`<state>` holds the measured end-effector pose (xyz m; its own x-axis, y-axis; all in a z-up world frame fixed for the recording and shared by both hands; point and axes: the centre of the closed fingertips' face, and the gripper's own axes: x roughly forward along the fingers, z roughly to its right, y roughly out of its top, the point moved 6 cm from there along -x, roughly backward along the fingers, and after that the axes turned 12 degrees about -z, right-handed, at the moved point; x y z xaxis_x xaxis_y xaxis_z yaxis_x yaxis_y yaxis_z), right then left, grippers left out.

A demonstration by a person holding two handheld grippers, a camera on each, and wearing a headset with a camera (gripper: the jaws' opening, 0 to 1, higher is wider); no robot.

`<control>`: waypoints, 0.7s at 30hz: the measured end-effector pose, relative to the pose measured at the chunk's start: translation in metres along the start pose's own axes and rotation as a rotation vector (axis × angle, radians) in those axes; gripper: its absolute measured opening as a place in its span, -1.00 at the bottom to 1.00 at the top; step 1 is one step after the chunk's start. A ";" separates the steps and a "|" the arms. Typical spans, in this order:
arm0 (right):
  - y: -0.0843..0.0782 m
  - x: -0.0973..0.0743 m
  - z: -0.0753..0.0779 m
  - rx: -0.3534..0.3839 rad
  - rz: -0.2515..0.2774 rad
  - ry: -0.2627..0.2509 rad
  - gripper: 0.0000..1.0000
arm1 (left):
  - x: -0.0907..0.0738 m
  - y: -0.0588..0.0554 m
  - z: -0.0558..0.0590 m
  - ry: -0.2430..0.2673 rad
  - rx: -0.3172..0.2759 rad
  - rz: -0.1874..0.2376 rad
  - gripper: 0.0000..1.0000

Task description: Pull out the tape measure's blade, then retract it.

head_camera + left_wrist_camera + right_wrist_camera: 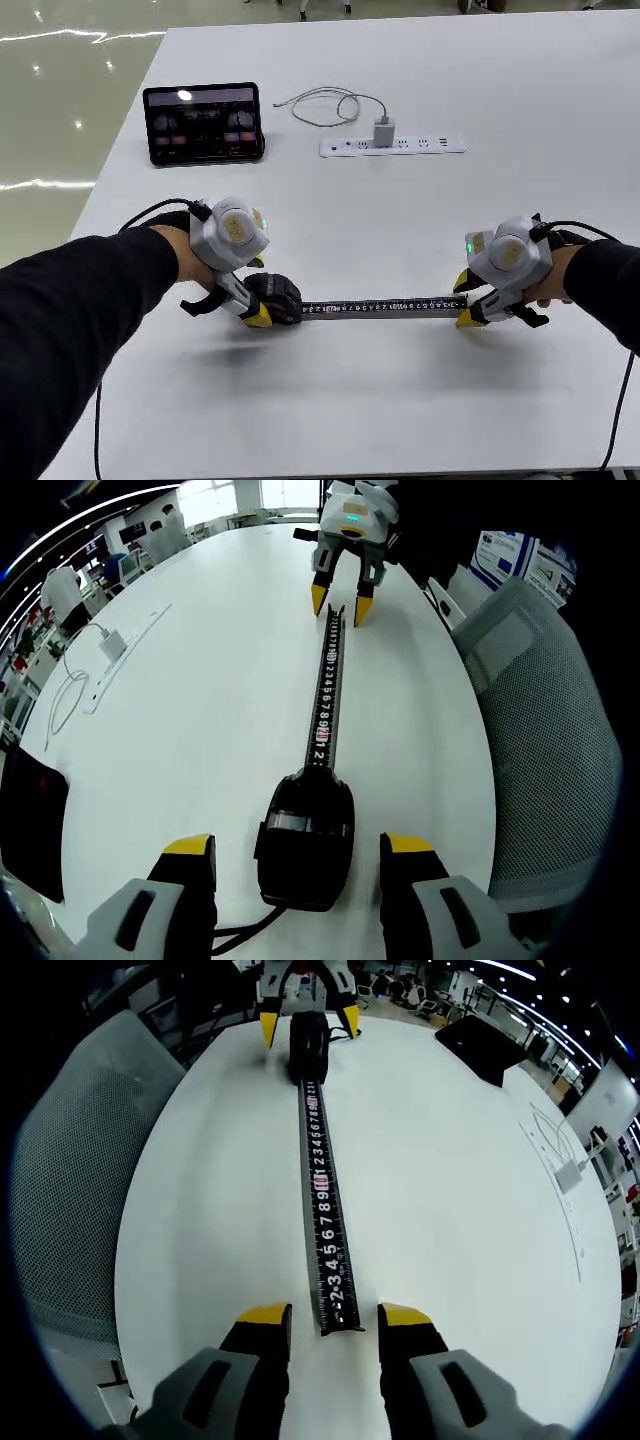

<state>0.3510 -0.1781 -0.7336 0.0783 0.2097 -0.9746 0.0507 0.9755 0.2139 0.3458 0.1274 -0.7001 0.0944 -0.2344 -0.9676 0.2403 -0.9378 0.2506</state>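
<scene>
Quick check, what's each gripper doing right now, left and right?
Left gripper: open, fingers either side of the black plastic tape measure case, not touching it.
Right gripper: open, straddling the tip of the black numbered blade.

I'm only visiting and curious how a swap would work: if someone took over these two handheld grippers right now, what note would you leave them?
Left gripper: open, with its jaws on either side of the black tape measure case and gaps showing on both sides.
Right gripper: open, with its jaws flanking the free end of the black numbered blade, not clamping it.
The blade lies flat on the white table, stretched from one gripper to the other.
Done: blade pulled out.
Left: retract it into the case.
</scene>
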 end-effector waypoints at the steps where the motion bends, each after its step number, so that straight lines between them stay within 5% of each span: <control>1: 0.000 0.000 0.000 0.003 -0.001 0.000 -0.37 | 0.000 0.000 0.000 0.002 -0.002 -0.004 0.31; 21: -0.006 -0.002 -0.001 0.097 0.028 -0.013 0.22 | 0.002 -0.010 0.001 -0.005 -0.136 0.001 1.00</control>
<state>0.3499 -0.1845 -0.7329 0.0940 0.2357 -0.9673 0.1443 0.9581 0.2475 0.3428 0.1358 -0.7050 0.0900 -0.2366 -0.9674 0.3690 -0.8943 0.2531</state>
